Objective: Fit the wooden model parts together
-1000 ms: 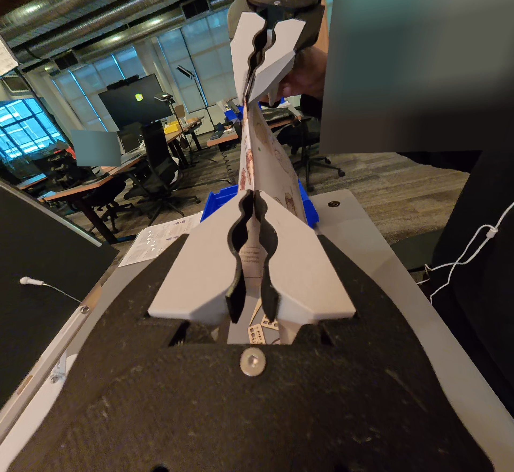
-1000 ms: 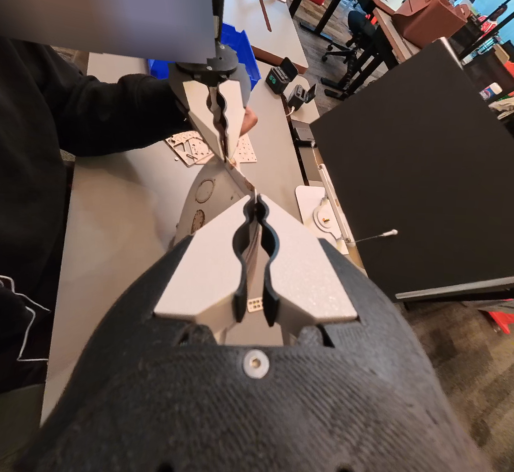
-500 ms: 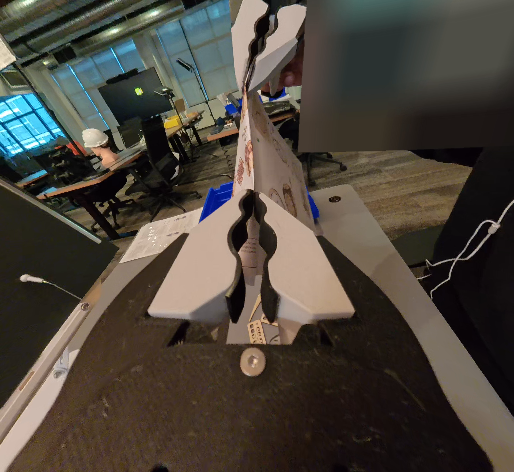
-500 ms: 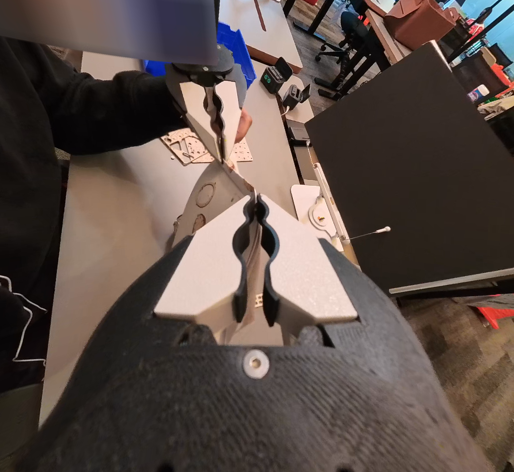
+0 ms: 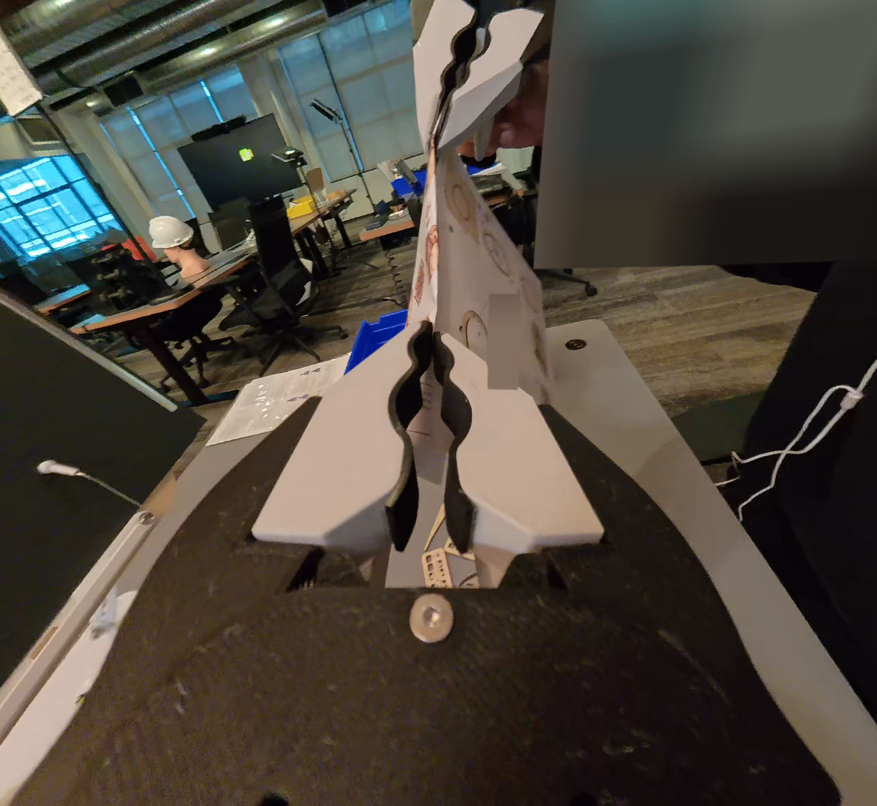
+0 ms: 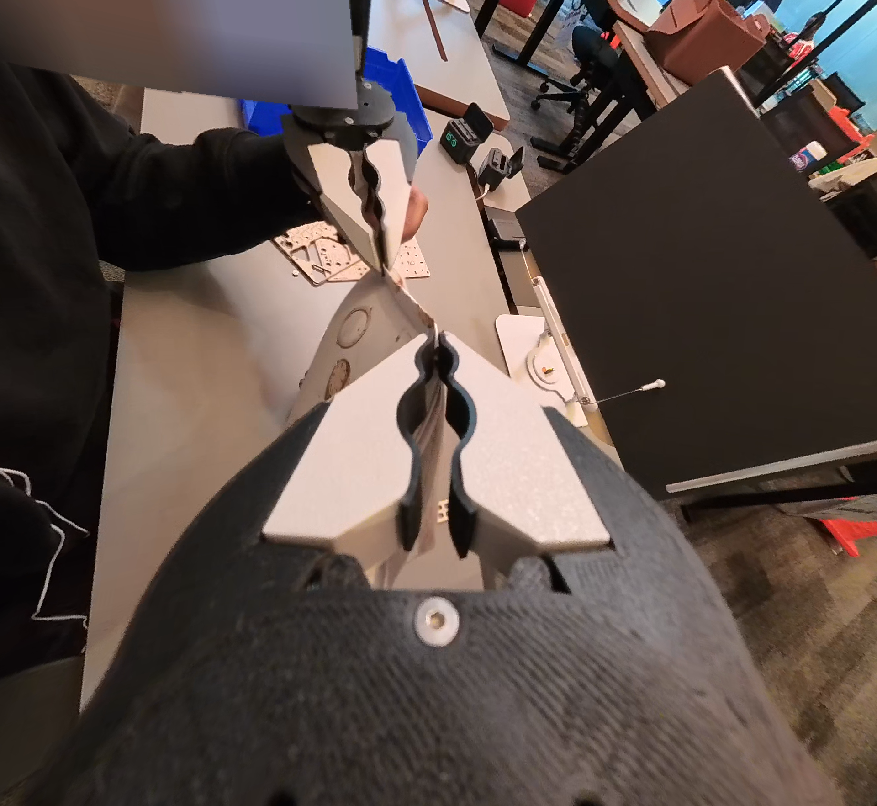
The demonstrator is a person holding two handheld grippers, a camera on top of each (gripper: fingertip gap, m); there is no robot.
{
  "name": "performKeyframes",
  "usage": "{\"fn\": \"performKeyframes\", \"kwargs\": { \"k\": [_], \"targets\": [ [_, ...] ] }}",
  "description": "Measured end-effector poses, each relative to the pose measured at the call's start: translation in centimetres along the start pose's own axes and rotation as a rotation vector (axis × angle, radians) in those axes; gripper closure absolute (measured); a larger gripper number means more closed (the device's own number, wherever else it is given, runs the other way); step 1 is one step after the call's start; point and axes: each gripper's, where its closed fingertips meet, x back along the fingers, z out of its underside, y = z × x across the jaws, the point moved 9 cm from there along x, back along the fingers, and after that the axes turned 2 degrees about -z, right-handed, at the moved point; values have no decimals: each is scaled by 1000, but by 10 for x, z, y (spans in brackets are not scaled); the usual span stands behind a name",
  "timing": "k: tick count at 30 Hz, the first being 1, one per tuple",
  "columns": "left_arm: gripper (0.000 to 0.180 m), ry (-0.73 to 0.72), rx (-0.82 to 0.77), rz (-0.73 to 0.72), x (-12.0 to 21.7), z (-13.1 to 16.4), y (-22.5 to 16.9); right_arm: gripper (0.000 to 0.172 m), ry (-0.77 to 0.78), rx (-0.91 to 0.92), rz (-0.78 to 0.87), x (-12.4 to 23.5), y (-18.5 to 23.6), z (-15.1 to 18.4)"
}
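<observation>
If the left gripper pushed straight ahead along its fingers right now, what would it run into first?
Probably the printed paper sheet it already pinches, which rises straight ahead of the left gripper. Beyond it comes the right gripper, clamped on the sheet's far end. Depth is uncertain.

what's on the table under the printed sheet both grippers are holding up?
Under the printed sheet, perforated wooden part panels lie on the grey table. The sheet and the left gripper cover the table directly below.
</observation>
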Motion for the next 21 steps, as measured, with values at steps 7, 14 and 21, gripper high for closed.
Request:
{"fn": "performKeyframes", "kwargs": {
  "k": [7, 14, 21],
  "targets": [
    [180, -8, 19, -7, -3, 3, 1, 172, -3, 0, 8, 6, -2, -2],
    [179, -30, 43, -4, -1, 2, 4, 172, -8, 0, 14, 7, -2, -1],
    [180, -10, 68, -12, 0, 5, 11, 172, -15, 0, 28, 13, -3, -2]
  ]
}}
